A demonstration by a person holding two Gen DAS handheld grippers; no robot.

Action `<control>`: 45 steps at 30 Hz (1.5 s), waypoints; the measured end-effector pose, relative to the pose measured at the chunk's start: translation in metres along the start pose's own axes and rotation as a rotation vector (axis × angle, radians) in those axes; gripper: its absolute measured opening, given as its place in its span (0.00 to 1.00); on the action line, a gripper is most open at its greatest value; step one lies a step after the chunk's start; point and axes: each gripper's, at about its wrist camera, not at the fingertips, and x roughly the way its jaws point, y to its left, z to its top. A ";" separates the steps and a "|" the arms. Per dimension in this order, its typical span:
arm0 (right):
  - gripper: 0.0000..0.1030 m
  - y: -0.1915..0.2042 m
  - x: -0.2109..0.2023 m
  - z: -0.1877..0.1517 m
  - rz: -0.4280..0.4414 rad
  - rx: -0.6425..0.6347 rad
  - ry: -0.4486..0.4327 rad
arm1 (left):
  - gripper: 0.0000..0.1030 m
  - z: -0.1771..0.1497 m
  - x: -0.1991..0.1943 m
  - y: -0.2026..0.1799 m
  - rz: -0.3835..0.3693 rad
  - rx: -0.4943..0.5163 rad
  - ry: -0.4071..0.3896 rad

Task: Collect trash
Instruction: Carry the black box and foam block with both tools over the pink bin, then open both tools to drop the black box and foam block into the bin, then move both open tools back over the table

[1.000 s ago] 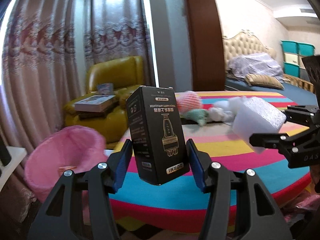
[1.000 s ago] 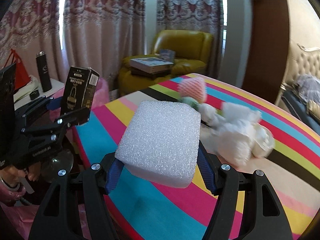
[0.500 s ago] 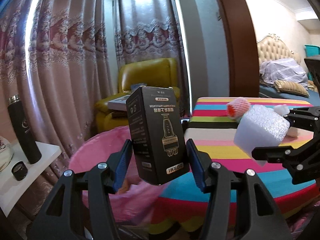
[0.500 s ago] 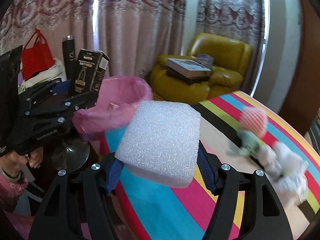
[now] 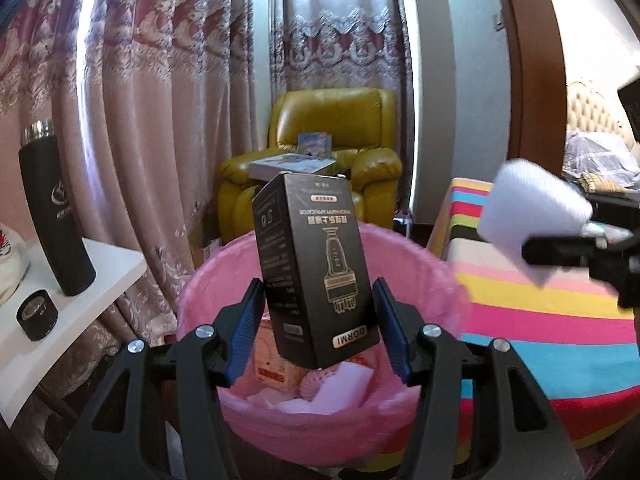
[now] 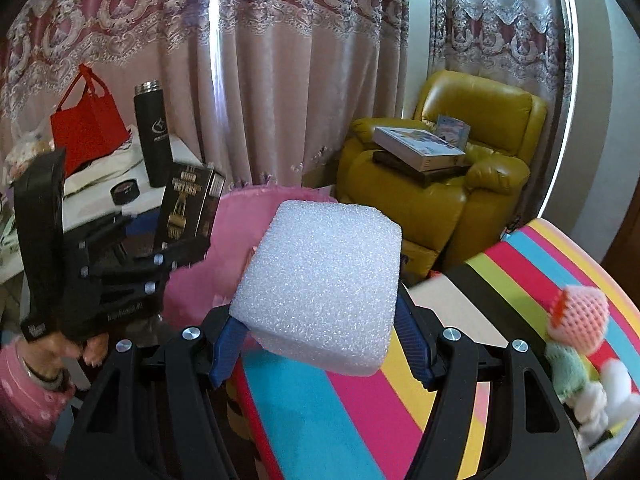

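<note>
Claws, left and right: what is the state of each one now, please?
Left claw: closed on the black box, above the pink bin.
Right claw: closed on the white foam block.

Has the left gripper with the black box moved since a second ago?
Yes. The left gripper, shut on the black box, has swung off the striped table toward the curtain side; the pink trash bin now sits right beneath the box.
</note>
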 end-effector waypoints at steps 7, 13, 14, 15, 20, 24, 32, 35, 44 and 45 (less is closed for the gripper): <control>0.63 0.002 0.035 0.025 0.037 0.025 0.000 | 0.52 -0.006 0.025 0.024 0.013 -0.052 0.040; 0.63 0.013 0.064 0.034 0.053 -0.004 0.019 | 0.53 -0.014 0.039 0.036 0.039 -0.076 0.056; 0.65 0.014 0.068 0.035 0.069 -0.007 0.022 | 0.54 -0.016 0.039 0.038 0.045 -0.083 0.056; 0.71 0.016 0.071 0.036 0.082 -0.011 0.031 | 0.56 -0.017 0.039 0.039 0.052 -0.087 0.057; 0.80 0.013 0.060 0.034 0.054 -0.007 0.002 | 0.78 -0.030 0.017 0.048 0.132 -0.119 0.019; 0.80 0.001 0.024 0.018 0.017 -0.002 -0.034 | 0.94 -0.040 -0.005 0.053 0.186 -0.150 -0.011; 0.82 -0.031 -0.039 -0.043 -0.129 0.021 -0.021 | 0.95 -0.035 -0.040 0.014 0.128 -0.120 -0.092; 0.82 -0.050 -0.061 -0.068 -0.201 0.055 -0.010 | 0.95 -0.025 -0.039 -0.021 0.029 -0.096 -0.092; 0.82 -0.136 -0.131 -0.140 -0.409 0.285 0.009 | 0.95 -0.005 -0.016 -0.180 -0.302 0.075 -0.027; 0.82 -0.145 -0.140 -0.148 -0.431 0.308 0.005 | 0.95 -0.003 -0.012 -0.198 -0.335 0.089 -0.017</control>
